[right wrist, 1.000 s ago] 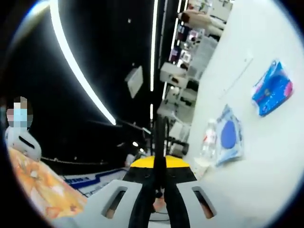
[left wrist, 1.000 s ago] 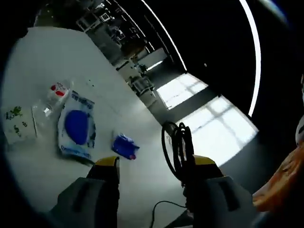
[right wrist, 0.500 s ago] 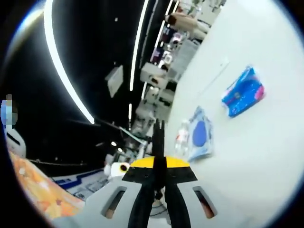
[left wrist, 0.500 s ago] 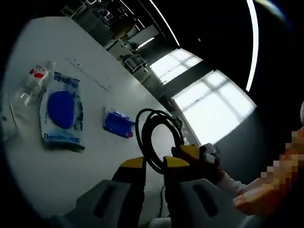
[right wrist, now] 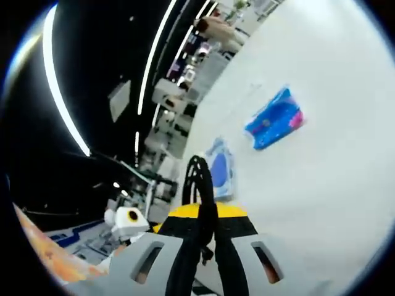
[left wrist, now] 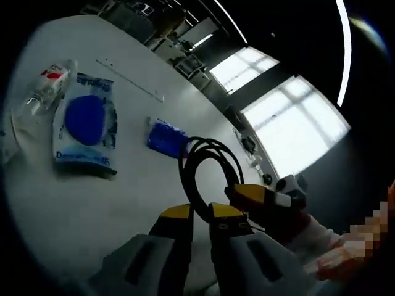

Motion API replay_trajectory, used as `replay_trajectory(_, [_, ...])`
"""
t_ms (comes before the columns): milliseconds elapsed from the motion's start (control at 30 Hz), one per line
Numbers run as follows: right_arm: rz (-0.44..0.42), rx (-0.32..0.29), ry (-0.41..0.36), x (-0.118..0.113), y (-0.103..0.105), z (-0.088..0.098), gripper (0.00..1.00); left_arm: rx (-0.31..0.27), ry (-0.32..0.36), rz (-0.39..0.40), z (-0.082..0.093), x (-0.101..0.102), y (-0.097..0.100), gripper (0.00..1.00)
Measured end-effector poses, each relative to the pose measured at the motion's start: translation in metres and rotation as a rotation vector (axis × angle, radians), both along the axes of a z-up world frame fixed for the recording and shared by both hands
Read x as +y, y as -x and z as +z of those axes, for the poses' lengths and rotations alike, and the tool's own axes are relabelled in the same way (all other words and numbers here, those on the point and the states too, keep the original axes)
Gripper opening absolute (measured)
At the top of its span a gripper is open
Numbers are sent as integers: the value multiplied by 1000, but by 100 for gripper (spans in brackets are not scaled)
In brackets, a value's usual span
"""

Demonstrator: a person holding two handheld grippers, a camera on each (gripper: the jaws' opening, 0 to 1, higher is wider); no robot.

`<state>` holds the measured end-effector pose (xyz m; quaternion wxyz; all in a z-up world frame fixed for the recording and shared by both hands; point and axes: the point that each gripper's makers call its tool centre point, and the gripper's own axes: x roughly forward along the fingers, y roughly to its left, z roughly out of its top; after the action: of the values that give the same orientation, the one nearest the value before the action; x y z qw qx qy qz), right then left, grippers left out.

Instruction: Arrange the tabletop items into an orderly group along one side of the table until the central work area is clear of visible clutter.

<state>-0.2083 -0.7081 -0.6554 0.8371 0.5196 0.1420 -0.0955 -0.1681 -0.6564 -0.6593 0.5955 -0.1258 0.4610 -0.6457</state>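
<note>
The right tongs (right wrist: pixel 199 217) are clamped on a coiled black cable (right wrist: pixel 199 180), held above the white desk (right wrist: pixel 321 185). The left tongs (left wrist: pixel 199 213) are nearly closed around the same cable's loop. Farther out on the desk lie a blue-printed pouch (left wrist: pixel 84 128), a small blue packet (left wrist: pixel 166 138) and a clear bottle (left wrist: pixel 42 92).

two blue packets (left wrist: pixel 84 126), one bottle (left wrist: pixel 43 92), one cable (left wrist: pixel 203 169)
</note>
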Motion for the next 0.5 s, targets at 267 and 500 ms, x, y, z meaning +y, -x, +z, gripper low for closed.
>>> replay_trajectory(267, [38, 107, 117, -8, -6, -16, 5, -68, -81, -1, -21, -7, -2, 5])
replay_trajectory(500, [81, 219, 209, -25, -10, -38, 6, -116, -154, -47, -40, -20, -2, 5])
